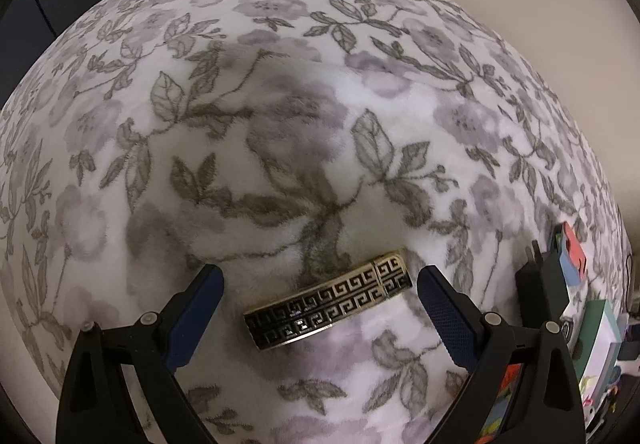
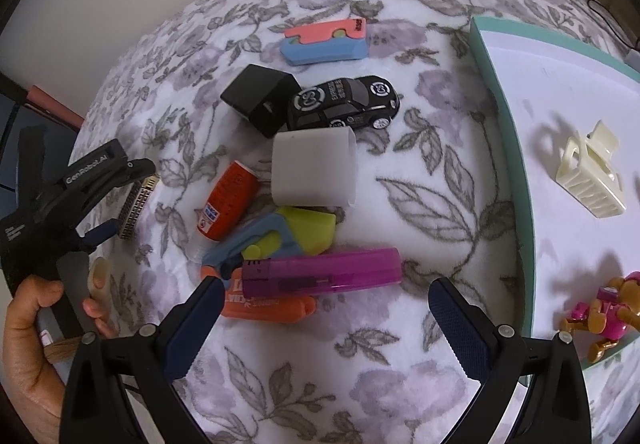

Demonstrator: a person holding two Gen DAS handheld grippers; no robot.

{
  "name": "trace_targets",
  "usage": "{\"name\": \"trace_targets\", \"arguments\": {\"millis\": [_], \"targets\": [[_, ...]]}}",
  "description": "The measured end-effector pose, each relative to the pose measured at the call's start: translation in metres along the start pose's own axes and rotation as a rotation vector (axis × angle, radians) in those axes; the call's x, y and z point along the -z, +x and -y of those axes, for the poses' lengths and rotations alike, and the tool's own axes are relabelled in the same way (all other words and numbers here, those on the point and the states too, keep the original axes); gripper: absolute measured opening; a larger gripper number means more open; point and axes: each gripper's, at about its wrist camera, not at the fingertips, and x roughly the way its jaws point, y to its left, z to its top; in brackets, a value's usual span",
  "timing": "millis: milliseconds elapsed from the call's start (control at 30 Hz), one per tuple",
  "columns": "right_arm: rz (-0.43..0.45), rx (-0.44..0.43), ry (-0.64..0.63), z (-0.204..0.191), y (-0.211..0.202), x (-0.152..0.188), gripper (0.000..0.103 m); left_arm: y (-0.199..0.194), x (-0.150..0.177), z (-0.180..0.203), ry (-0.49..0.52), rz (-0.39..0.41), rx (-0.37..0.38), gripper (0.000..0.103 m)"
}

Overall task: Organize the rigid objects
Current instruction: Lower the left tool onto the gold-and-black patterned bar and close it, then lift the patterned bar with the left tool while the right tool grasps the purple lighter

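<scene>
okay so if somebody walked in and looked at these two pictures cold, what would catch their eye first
Probably the jumble of small things on the floral blanket ahead of the open right gripper: a purple lighter nearest, a white cup lying on its side, and a black toy car behind it. To the right, a cream hair clip sits in a teal-rimmed tray. In the left wrist view, a gold-and-black patterned bar lies alone between the open left gripper.

A home, likely a bedroom.
Fleecy floral blanket [image 1: 304, 92] underfoot here, and scattered on it a toy car [image 2: 344, 104], a lighter [image 2: 324, 273], a hair clip [image 2: 588, 172] in a tray [image 2: 516, 148].
</scene>
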Motion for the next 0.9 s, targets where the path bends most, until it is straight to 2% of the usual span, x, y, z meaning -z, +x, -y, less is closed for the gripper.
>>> {"name": "trace_targets", "arguments": {"millis": [167, 233, 400, 500, 600, 633, 667, 900], "targets": [[0.001, -0.011, 0.014, 0.004, 0.001, 0.0, 0.101, -0.001, 0.005, 0.0, -0.001, -0.003, 0.011, 0.095], [-0.005, -0.014, 0.013, 0.004, 0.002, 0.0, 0.096, -0.002, 0.006, -0.002, -0.003, 0.0, 0.011, 0.093], [-0.003, -0.025, 0.023, 0.006, 0.002, -0.001, 0.091, -0.004, 0.005, -0.007, -0.019, 0.01, 0.024, 0.093], [0.0, -0.022, 0.022, 0.006, 0.001, -0.001, 0.083, -0.005, 0.003, -0.008, -0.026, 0.011, 0.031, 0.092], [-0.002, -0.028, 0.023, 0.007, 0.001, -0.001, 0.083, -0.008, 0.002, -0.008, -0.024, 0.022, 0.025, 0.077], [-0.002, -0.028, 0.024, 0.007, 0.001, -0.001, 0.083, -0.01, 0.002, -0.008, -0.025, 0.027, 0.036, 0.064], [-0.002, -0.029, 0.024, 0.007, 0.001, -0.001, 0.083, -0.011, 0.002, -0.008, -0.03, 0.029, 0.047, 0.055], [-0.008, -0.026, 0.016, 0.007, 0.001, -0.001, 0.083, -0.011, 0.003, -0.007, -0.02, 0.018, 0.046, 0.054]]}}
